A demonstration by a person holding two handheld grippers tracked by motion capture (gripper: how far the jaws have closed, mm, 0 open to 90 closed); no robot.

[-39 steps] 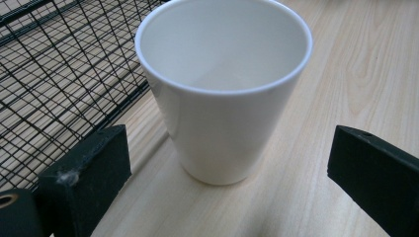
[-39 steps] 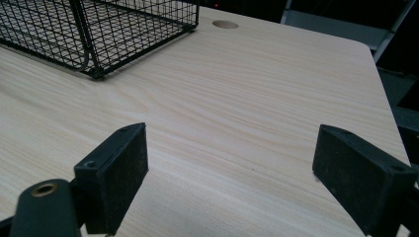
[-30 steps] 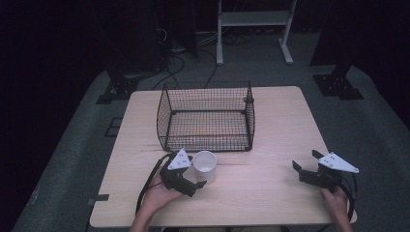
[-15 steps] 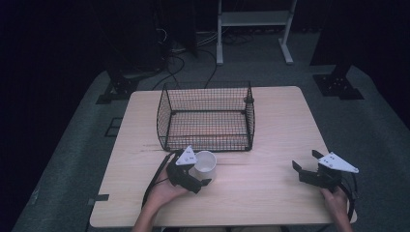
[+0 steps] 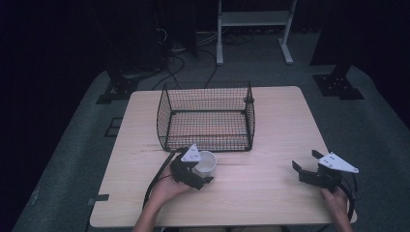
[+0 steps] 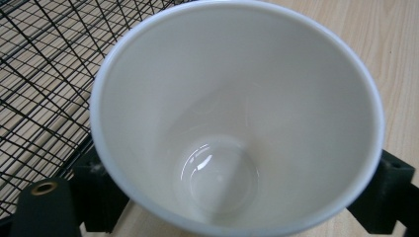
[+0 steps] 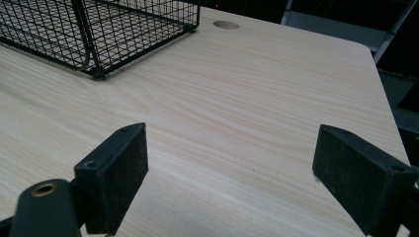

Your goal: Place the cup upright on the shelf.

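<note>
One white cup sits near the front left of the wooden table, pinched between the jaws of the left gripper, its open mouth empty. Just beyond it stands one black wire basket, also empty. At the near right, the right gripper rests with jaws spread wide, holding nothing. Two hands, two grippers.
</note>
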